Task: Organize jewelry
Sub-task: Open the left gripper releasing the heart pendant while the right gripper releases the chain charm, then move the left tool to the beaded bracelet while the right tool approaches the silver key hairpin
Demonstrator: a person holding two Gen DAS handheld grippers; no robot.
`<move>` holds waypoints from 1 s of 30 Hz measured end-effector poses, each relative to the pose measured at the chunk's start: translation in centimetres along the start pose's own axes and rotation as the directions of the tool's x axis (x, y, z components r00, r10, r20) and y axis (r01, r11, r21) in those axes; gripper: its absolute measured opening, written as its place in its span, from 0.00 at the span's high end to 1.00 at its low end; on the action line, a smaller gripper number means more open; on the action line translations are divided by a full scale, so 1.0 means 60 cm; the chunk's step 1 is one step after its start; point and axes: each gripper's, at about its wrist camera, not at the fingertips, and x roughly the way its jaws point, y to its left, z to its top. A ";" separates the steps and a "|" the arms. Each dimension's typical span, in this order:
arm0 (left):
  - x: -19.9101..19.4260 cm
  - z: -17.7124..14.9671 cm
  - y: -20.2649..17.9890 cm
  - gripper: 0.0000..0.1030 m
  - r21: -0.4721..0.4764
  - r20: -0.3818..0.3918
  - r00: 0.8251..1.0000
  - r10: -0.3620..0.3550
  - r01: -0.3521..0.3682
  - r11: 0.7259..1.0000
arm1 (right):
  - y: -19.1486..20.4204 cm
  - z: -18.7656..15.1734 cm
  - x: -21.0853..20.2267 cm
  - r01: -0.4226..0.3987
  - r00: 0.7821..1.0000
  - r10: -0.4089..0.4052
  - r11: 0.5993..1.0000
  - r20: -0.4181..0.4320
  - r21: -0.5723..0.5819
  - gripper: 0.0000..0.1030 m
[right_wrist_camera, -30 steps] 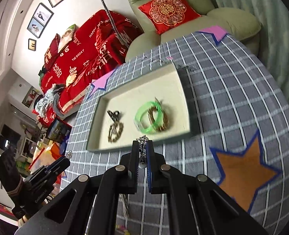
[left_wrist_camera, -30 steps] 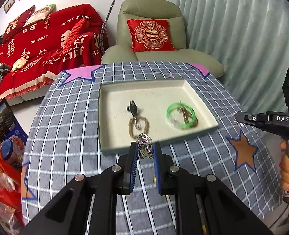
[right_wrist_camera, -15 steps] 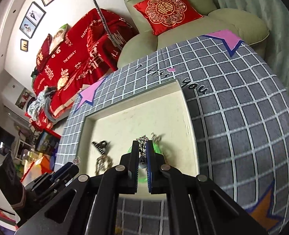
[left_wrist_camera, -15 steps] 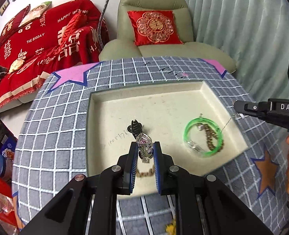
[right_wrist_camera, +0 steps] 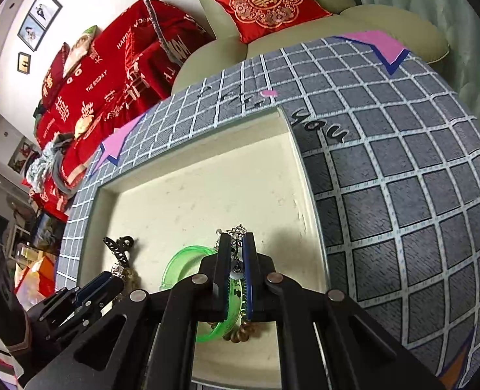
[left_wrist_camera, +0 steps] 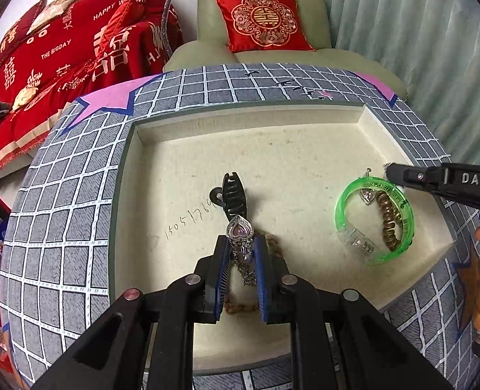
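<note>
Hovering over the tray (left_wrist_camera: 136, 195), the left claw (left_wrist_camera: 241, 253) grips a heart pendant (left_wrist_camera: 239, 229), the right claw (right_wrist_camera: 236, 253) pinches a chain (right_wrist_camera: 236, 232), probably for setting down inside.

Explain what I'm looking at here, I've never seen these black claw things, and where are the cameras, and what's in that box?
No robot here: a person holds a hand-held gripper in each hand, with a wide-angle camera on each looking along its fingers. One picture is from the left gripper, the other from the right gripper. Both are over a shallow cream tray on a checked tablecloth. In the tray lie a black hair clip, a green bangle and a brown bead bracelet. The left gripper pinches a heart pendant on a chain; the right pinches a small silver chain piece.
</note>
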 end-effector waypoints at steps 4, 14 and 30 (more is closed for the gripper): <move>-0.001 0.000 -0.003 0.76 0.004 0.001 1.000 0.007 -0.007 1.000 | -0.005 -0.002 0.009 0.005 1.000 -0.005 1.000 -0.006 0.003 0.92; -0.013 0.002 0.003 0.76 -0.012 0.009 0.999 0.041 -0.040 0.999 | -0.001 0.001 0.011 -0.010 1.000 0.010 1.000 -0.019 0.007 0.82; -0.081 0.003 0.001 0.00 -0.041 0.125 0.992 0.032 -0.027 0.999 | -0.001 -0.003 -0.065 -0.089 0.994 0.088 0.996 0.065 0.019 0.27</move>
